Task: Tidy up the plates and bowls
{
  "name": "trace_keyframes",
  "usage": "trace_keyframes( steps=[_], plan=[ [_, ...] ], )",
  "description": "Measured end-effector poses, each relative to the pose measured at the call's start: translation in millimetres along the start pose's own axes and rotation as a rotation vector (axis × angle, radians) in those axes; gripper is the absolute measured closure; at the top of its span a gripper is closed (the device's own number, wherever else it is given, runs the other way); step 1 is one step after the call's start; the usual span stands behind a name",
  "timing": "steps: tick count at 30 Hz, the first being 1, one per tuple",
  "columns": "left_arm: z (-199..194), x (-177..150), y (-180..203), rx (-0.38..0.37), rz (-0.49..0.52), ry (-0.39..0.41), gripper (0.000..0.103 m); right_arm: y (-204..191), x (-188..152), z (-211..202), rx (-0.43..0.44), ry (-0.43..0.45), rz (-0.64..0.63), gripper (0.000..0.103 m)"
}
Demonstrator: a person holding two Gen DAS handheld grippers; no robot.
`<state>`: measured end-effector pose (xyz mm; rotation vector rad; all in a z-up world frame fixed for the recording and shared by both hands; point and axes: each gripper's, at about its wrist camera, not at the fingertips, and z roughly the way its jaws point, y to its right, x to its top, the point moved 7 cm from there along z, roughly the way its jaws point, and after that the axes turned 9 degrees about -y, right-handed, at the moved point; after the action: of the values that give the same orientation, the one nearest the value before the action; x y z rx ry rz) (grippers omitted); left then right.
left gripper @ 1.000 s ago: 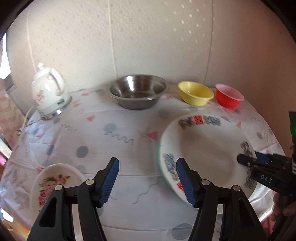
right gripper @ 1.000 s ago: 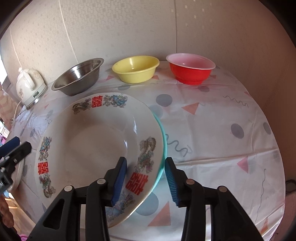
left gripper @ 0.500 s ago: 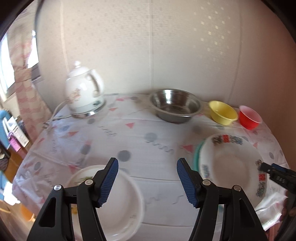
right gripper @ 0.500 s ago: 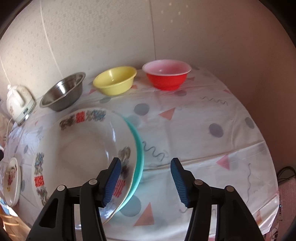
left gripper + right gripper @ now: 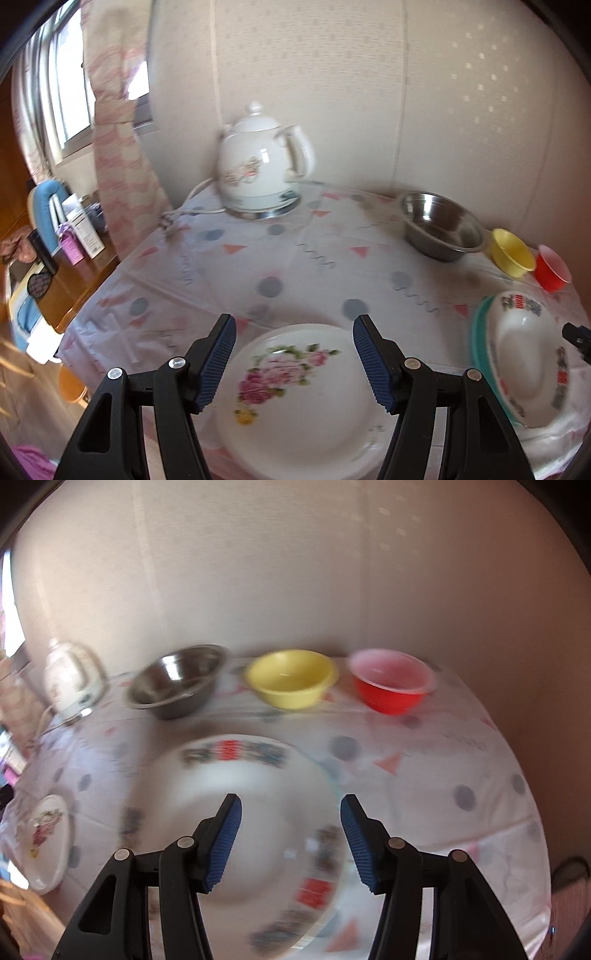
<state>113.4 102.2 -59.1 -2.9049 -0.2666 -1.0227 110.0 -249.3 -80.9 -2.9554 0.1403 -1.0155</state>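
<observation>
We have the table [image 5: 303, 258] under its patterned cloth, with a kettle [image 5: 262, 177] at the back and three bowls in a row along the wall: steel bowl [image 5: 177, 685], yellow bowl [image 5: 291, 677], red bowl [image 5: 391, 685]. The big patterned plate [image 5: 236, 797] sits on a teal plate [image 5: 476, 339] near the front edge. Our right gripper [image 5: 291, 840] hangs above it, jaws spread and holding nothing; they have just been opening. We judge that stack settled. The small flowered plate [image 5: 295, 398] lies alone at the front left, and our left gripper [image 5: 293, 360] hovers over it, jaws spread, not touching. Next we would lower the left gripper to its rim, pinch, and carry it onto the stack.
</observation>
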Motion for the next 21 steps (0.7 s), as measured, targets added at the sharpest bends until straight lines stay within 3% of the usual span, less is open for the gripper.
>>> trace_keyframes(
  steps=[12,21],
  plan=[
    [8,-9,-32,0.029,-0.044,-0.014,0.036,-121,-8,11,0.242,-0.067,-0.251,0.046],
    [19,-19,-53,0.002,-0.094,-0.049,0.033,-189,-28,31,0.442,-0.213,-0.326,0.046]
  ],
)
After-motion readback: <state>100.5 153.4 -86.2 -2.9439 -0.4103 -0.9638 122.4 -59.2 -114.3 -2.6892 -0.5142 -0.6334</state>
